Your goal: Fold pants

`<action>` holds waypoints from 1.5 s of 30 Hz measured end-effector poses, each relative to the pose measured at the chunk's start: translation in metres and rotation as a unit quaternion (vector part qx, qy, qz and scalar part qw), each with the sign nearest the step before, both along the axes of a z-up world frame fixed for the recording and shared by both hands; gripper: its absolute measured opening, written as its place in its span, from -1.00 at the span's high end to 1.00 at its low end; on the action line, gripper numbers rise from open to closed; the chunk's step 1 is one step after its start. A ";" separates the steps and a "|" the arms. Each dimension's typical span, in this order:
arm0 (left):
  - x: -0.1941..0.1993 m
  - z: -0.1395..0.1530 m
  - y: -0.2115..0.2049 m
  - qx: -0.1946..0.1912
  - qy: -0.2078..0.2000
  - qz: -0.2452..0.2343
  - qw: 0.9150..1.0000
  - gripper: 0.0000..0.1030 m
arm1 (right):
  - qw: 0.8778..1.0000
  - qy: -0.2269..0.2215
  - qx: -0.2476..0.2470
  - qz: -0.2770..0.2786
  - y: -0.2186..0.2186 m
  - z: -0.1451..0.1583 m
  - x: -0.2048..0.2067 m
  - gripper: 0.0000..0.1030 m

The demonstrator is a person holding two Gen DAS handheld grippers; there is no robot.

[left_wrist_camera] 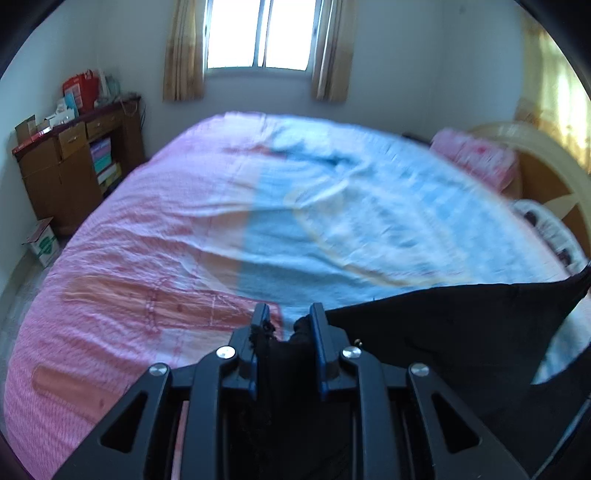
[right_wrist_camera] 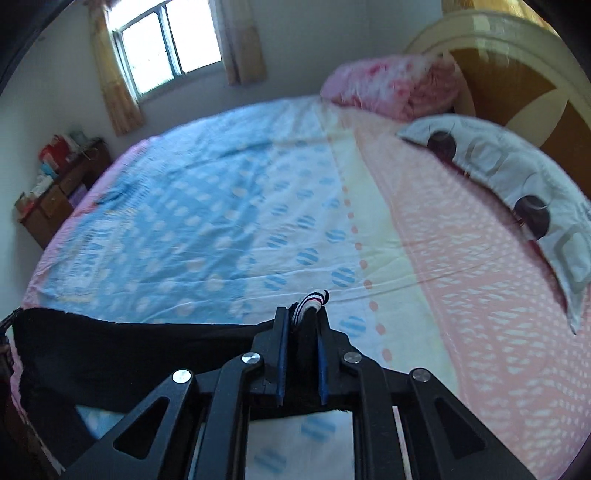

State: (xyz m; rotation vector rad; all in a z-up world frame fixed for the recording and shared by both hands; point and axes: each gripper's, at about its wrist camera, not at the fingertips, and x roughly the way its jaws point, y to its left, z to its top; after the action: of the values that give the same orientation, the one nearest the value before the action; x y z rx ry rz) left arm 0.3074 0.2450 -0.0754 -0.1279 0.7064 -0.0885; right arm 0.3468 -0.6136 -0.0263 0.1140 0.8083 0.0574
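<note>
The black pants [left_wrist_camera: 454, 325] hang stretched above the bed between my two grippers. In the left wrist view my left gripper [left_wrist_camera: 288, 317] is shut on a bunched black edge of them, and the cloth spans away to the right. In the right wrist view my right gripper [right_wrist_camera: 303, 317] is shut on the other end of the pants [right_wrist_camera: 110, 350], where a white striped band [right_wrist_camera: 312, 301] pokes out past the fingertips. From there the black fabric runs off to the left edge of that view.
The bed sheet [left_wrist_camera: 184, 221] is pink and blue with dots. A patterned pillow [right_wrist_camera: 517, 184] and a folded pink blanket [right_wrist_camera: 395, 86] lie by the headboard [right_wrist_camera: 517, 74]. A wooden cabinet [left_wrist_camera: 74, 166] and a cardboard box [left_wrist_camera: 42, 240] stand beyond the bed's far side, under the window [left_wrist_camera: 258, 33].
</note>
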 end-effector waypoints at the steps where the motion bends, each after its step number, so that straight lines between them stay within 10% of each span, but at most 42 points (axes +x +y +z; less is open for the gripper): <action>1: -0.007 0.003 0.002 -0.007 -0.008 -0.001 1.000 0.54 | 1.000 -0.008 0.001 0.003 -0.001 0.005 -0.013 0.75; 12: -0.149 -0.047 0.009 -0.049 -0.007 -0.029 0.998 0.54 | 0.999 0.034 0.013 0.023 -0.017 -0.049 -0.182 0.69; 16: -0.164 -0.071 0.013 -0.065 0.005 -0.021 0.998 0.52 | 0.998 0.067 -0.013 0.002 -0.008 -0.069 -0.207 0.30; 28: -0.176 -0.067 0.004 -0.028 -0.027 -0.043 0.998 0.51 | 0.987 0.015 -0.143 0.073 0.127 0.002 -0.230 -0.05; 35: -0.195 -0.060 0.001 0.043 -0.035 -0.037 0.998 -0.26 | 0.957 0.014 -0.148 0.249 0.279 -0.044 -0.219 -0.10; 39: -0.210 -0.065 -0.001 0.029 -0.022 -0.064 0.997 -0.28 | 0.931 0.033 -0.162 0.326 0.350 -0.090 -0.213 -0.10; 45: -0.214 -0.079 -0.021 0.109 -0.018 -0.079 0.991 -0.31 | 0.901 0.013 -0.232 0.368 0.402 -0.123 -0.206 -0.10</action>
State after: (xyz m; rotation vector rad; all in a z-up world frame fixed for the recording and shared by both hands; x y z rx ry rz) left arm 0.0929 0.2240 -0.1541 0.1395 0.6852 -0.1640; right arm 0.1403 -0.2120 -0.1494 -0.6526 0.8342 0.5753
